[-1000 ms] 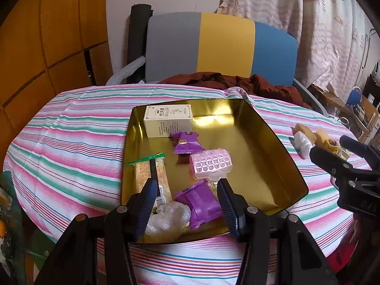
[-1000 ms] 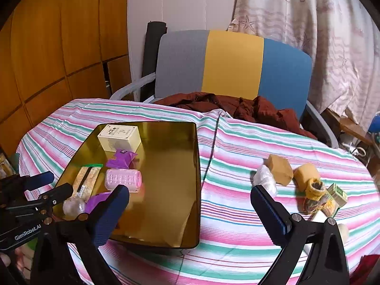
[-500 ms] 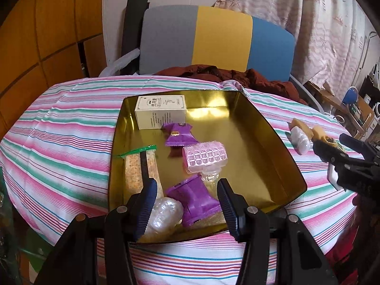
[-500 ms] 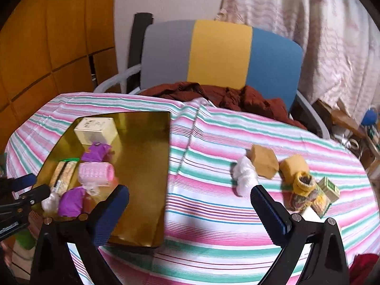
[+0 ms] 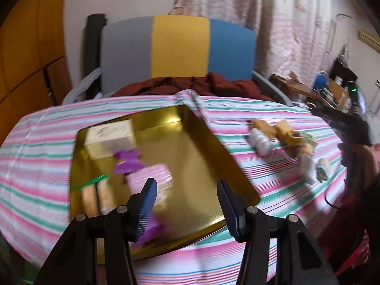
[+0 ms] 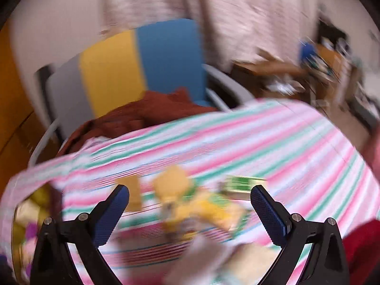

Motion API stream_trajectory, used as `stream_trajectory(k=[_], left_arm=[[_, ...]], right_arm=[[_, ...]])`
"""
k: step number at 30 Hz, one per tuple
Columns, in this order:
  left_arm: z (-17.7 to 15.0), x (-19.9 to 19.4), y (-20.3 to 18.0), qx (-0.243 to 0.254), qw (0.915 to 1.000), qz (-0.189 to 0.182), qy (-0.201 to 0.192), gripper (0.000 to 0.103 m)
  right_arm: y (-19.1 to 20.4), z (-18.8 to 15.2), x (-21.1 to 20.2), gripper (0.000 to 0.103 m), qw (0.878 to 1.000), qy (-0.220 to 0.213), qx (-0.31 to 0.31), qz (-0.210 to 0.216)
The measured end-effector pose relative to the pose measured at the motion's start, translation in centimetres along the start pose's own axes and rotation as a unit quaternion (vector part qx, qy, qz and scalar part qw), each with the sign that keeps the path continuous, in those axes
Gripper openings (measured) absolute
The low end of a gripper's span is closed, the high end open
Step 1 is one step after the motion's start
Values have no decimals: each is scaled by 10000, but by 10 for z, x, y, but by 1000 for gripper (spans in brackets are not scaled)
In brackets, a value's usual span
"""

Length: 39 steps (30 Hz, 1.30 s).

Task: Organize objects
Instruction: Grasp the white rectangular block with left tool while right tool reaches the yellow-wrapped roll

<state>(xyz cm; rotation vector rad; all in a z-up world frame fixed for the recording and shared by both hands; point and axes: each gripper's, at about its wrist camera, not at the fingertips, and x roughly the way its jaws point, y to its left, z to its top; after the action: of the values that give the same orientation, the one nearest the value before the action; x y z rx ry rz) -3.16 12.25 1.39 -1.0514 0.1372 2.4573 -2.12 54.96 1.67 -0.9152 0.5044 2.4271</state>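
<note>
Loose items lie in a cluster on the striped tablecloth, to the right of the gold tray and well apart from it: tan blocks, a white wrapped piece, a yellow-and-green packet. Your right gripper hangs just above that cluster with its jaws wide apart and nothing between them. Your left gripper is also spread and empty, over the tray's near edge.

Slow down first; the right view is badly smeared, so you cannot judge which piece sits between the fingers. Pick one item at the cluster's edge, square the jaws across its narrow side, then close.

Compared with half a second ago, your right gripper has swung away from the tray toward the cluster, and the left camera has turned rightward, so the tray now sits left of centre.
</note>
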Motion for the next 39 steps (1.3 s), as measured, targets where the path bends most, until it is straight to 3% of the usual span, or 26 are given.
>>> stream_trajectory(k=[3, 5, 10, 19, 23, 27, 34, 39], left_arm=[[11, 11, -32, 319, 9991, -259, 45, 53], [16, 20, -52, 490, 9977, -454, 132, 53], [28, 54, -115, 1109, 9883, -987, 360, 53], [31, 127, -215, 1939, 9569, -1944, 946, 54], [26, 151, -252, 2299, 9390, -2272, 1177, 62], [22, 170, -273, 2551, 9287, -2328, 1349, 62], [9, 201, -298, 2869, 9184, -2226, 1573, 63], [0, 194, -288, 2802, 9268, -2181, 1228, 58]], right_arm=[[-44, 0, 18, 103, 9965, 185, 797, -159], [-68, -1, 24, 103, 9885, 369, 1463, -48], [-76, -5, 24, 103, 9842, 591, 1670, 16], [-94, -9, 29, 103, 9756, 824, 2034, 79], [-94, -9, 32, 103, 9744, 855, 2067, 236], [-89, -7, 26, 103, 9765, 725, 2003, 329], [-87, -6, 29, 103, 9777, 736, 1930, 379], [-79, -5, 33, 103, 9801, 797, 1739, 523]])
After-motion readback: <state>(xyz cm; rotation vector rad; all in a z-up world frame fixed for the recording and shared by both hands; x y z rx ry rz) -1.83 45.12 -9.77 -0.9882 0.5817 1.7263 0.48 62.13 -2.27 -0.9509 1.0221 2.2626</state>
